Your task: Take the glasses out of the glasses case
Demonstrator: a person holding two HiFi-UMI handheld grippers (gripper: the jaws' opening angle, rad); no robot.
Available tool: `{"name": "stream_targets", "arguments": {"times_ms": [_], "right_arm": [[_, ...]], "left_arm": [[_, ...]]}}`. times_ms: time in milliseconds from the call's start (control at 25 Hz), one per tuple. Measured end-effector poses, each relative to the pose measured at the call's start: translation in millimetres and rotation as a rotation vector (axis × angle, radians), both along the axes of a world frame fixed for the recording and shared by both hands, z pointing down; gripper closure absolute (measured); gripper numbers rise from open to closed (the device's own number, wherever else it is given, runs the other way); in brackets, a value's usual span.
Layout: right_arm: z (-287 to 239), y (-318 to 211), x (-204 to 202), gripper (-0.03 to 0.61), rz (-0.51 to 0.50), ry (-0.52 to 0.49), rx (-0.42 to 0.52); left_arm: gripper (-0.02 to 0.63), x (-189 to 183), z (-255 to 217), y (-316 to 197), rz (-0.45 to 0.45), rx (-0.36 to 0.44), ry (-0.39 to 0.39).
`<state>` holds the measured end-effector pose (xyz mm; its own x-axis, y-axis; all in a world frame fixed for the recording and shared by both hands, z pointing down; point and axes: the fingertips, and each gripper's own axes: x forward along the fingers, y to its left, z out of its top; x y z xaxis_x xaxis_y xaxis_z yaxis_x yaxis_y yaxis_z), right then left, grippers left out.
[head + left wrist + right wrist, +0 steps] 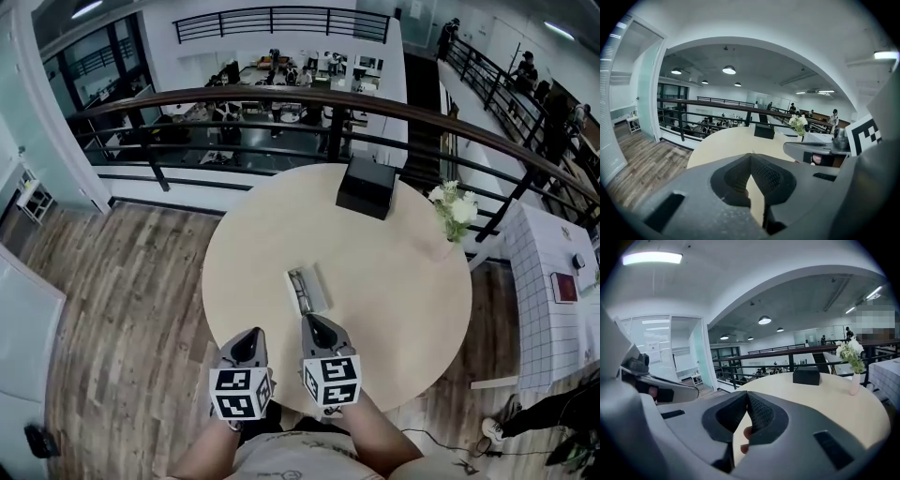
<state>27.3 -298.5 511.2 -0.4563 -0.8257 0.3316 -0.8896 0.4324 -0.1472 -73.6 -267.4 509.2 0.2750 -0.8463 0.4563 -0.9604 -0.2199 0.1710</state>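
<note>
round table [394,281] holds the glasses case [307,289], long axis pointing away from me; my right gripper [317,325] sits nearest the case, left gripper [249,336] farther, both pinched together, empty

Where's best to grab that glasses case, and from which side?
I'd take the glasses case across its short width, from above, with the nearer right gripper. It lies flat, long axis pointing away from you. Open the shut jaws first.
</note>
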Motion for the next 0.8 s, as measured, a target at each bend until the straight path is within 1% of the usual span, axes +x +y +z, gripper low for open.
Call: {"name": "stream_targets", "arguments": {"times_ms": [80,240,320,400,560,680,800], "right_arm": [[8,-11,-9,0.566,0.026,0.024,-0.027],[54,-33,14,0.565,0.063,0.096,-0.066],[76,-48,14,0.555,0.067,0.14,-0.09],[98,-63,9,0.502,0.066,0.189,-0.141],[148,-87,6,0.502,0.083,0.305,-0.26],[174,-102,13,0.502,0.1,0.408,-0.316],[194,-111,19,0.502,0.112,0.476,-0.37]], "left_arm": [[0.607,-9,2,-12,0.033,-0.018,0.015],[0.607,14,33,-33,0.092,-0.041,0.068],[0.607,15,44,-46,0.112,-0.056,0.089],[0.607,8,51,-57,0.133,-0.073,0.106],[0.607,-2,62,-72,0.176,-0.099,0.119],[0.607,-7,71,-82,0.2,-0.118,0.127],[0.607,-13,78,-93,0.213,-0.136,0.132]]}}
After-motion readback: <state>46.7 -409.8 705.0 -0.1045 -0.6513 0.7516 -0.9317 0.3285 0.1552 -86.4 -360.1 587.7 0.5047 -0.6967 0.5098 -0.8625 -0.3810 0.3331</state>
